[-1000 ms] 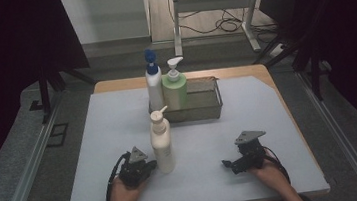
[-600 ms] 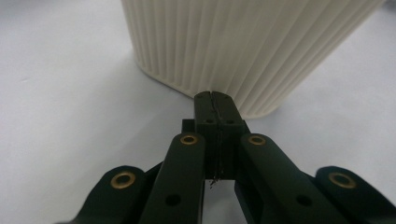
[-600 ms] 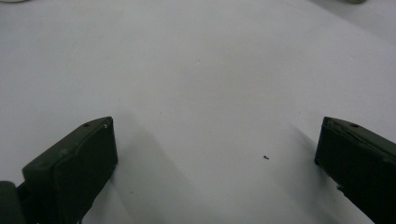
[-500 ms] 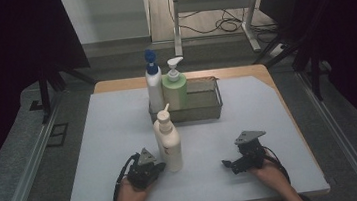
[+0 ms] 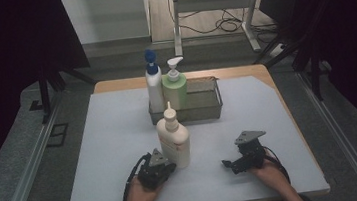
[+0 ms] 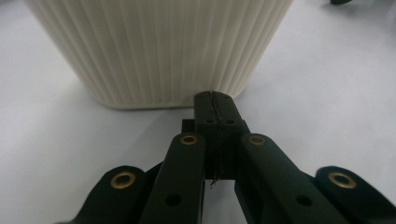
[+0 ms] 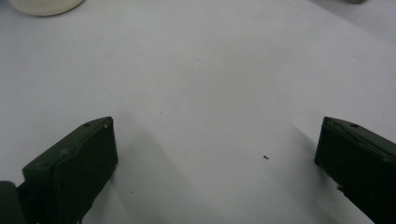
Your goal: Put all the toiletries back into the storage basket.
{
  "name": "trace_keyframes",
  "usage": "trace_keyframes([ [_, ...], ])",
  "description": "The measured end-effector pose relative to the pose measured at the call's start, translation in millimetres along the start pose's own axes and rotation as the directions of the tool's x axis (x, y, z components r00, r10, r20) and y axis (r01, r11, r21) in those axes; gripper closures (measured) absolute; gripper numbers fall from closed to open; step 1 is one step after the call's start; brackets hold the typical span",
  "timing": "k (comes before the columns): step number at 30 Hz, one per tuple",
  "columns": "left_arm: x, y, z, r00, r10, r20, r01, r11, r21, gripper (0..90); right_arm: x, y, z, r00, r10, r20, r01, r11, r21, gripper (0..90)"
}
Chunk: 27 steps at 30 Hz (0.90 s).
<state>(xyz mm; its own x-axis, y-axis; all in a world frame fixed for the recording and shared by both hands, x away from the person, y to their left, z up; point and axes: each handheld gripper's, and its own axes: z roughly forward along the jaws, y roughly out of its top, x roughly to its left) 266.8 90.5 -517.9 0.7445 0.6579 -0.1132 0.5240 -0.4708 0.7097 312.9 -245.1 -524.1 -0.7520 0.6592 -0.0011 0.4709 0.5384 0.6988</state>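
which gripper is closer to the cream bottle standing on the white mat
Left. The left gripper, jaws shut, has its tips right at the base of the cream bottle. The right gripper sits open, well off to the bottle's right on the mat.

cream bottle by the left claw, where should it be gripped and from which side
Probably at mid-body of the cream bottle, coming in level from the person's side. It stands upright on the mat, and its ribbed body looks flattened, so jaws closing across the narrower way should hold better than on the thin nozzle. The left claw sits shut at its base and must open first.
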Motion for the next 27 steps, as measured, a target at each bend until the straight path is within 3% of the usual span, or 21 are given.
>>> trace_keyframes([
  [9, -3.3, 4.9, 8.4, 1.0000, 0.004, 0.003, -0.004, 0.9999, -0.013, 89.4, 0.0, 0.1, 0.0, 1.0000, 0.000, 0.001, 0.000, 1.000, 0.001, 0.0],
  [19, -1.9, 1.5, -4.7, 0.9999, -0.003, -0.013, 0.002, 0.9995, -0.033, 89.0, 0.1, 0.7, -0.1, 1.0000, -0.001, 0.001, 0.001, 1.000, 0.006, 0.0],
  [27, -3.0, -0.4, -12.5, 0.9972, 0.024, -0.071, -0.026, 0.9993, -0.027, 72.4, 0.7, 0.4, -1.8, 1.0000, -0.006, 0.001, 0.006, 1.000, -0.001, 0.9],
])
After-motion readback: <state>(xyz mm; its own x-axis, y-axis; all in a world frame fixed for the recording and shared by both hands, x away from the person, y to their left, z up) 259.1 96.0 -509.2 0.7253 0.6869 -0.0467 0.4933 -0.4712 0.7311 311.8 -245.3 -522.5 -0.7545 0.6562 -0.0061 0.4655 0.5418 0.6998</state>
